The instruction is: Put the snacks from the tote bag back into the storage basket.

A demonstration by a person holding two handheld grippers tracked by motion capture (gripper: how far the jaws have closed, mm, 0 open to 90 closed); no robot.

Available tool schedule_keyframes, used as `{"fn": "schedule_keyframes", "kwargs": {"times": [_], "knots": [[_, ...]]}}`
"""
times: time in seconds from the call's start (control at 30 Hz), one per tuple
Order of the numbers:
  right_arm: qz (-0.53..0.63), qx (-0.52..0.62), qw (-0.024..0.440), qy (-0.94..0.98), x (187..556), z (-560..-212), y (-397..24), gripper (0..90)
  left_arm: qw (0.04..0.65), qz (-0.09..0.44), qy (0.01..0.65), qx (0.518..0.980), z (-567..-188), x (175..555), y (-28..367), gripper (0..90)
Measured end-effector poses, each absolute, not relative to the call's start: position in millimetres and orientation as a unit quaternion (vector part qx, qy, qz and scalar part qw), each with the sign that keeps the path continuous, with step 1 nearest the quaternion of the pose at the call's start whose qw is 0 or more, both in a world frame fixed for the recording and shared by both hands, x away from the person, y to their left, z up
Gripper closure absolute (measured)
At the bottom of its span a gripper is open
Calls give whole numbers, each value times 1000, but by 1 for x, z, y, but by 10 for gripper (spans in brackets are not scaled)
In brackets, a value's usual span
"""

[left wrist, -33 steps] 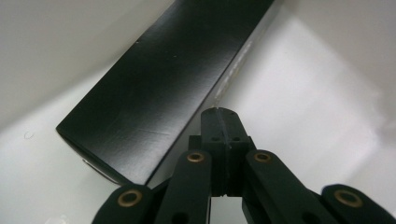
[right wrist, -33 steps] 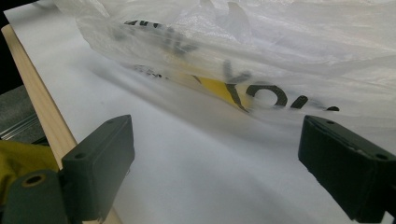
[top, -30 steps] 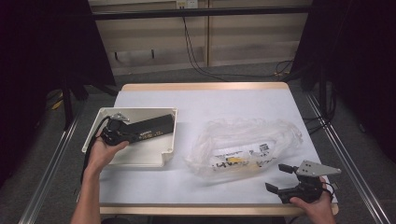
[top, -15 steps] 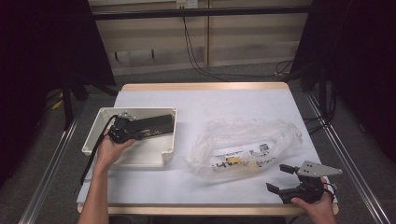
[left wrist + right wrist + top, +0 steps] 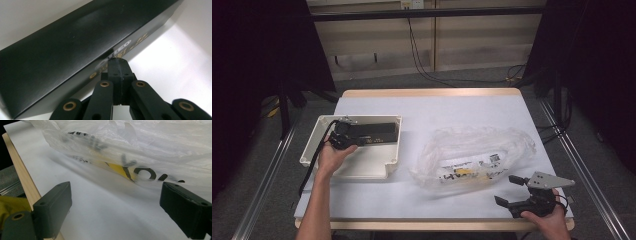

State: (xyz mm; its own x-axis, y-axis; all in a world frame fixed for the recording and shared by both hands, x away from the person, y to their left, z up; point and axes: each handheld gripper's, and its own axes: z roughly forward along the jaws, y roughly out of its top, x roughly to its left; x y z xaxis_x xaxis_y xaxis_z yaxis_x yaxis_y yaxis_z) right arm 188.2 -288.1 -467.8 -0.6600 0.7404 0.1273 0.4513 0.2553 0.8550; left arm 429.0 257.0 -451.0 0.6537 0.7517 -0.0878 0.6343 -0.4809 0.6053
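A long black box (image 5: 374,133) with gold print lies in a white tray (image 5: 362,162) at the table's left. My left gripper (image 5: 352,140) is inside the tray at the box's near left end. In the left gripper view its jaws (image 5: 117,65) are shut together with nothing between them, tips right at the printed side of the black box (image 5: 62,50). A crumpled clear plastic bag (image 5: 474,155) with black and yellow print lies right of centre. My right gripper (image 5: 511,190) stands open near the front right edge; in the right gripper view it (image 5: 117,207) faces the bag (image 5: 140,147) without touching it.
A white sheet covers the table (image 5: 437,107), with a wooden strip (image 5: 22,177) along its edge close to my right gripper. A cable (image 5: 314,160) trails from the left gripper over the tray's rim. Metal rails run down both sides of the table.
My left hand has shifted slightly toward the far side of the tray, staying at the black box's end. The right gripper and the bag have not moved.
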Motion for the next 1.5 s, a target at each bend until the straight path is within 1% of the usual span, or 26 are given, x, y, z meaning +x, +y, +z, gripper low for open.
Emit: {"fn": "schedule_keyframes", "kwargs": {"times": [0.3,0.5,0.53,0.63,0.7,0.73,0.8,0.83,0.87,0.9,0.97,1.03,1.1,1.17,1.2,1.27,1.3,1.4,1.5], "knots": [[475,384,152,777,187,-468,-289,101,311,95,406,854,-456,436,253,900],[474,385,156,776,184,-467,-290,101,293,95,394,866,-455,435,253,898],[474,386,156,776,184,-467,-290,101,290,94,388,870,-454,435,254,878],[474,386,157,776,185,-467,-290,100,305,95,380,868,-447,429,256,791],[473,387,158,775,186,-467,-289,100,310,101,371,870,-442,425,258,678],[473,386,158,776,186,-467,-289,99,318,97,369,868,-439,424,260,605],[473,386,156,777,185,-467,-288,100,329,90,349,873,-435,421,264,498],[473,386,156,777,185,-467,-288,100,324,90,345,876,-433,419,265,428],[472,386,157,777,185,-467,-288,100,320,91,345,878,-431,418,266,332],[472,386,157,777,185,-467,-289,100,321,93,344,878,-429,416,267,254],[473,387,157,776,185,-467,-289,100,334,92,333,877,-424,411,269,198],[473,388,158,775,185,-467,-289,100,348,103,332,871,-419,408,271,132],[474,387,158,775,185,-467,-289,100,365,104,325,866,-413,404,274,93],[473,388,158,775,185,-467,-289,100,367,108,307,871,-406,400,277,56],[473,388,159,775,185,-466,-290,100,369,111,298,873,-402,398,279,50],[474,388,160,774,185,-467,-290,100,368,99,271,884,-396,396,285,47],[475,388,159,774,185,-466,-290,100,372,100,267,883,-392,395,289,39],[474,389,159,774,185,-466,-290,100,376,125,284,873,-381,393,304,39],[475,390,159,773,185,-466,-290,100,393,144,300,857,-374,386,321,40]]}}
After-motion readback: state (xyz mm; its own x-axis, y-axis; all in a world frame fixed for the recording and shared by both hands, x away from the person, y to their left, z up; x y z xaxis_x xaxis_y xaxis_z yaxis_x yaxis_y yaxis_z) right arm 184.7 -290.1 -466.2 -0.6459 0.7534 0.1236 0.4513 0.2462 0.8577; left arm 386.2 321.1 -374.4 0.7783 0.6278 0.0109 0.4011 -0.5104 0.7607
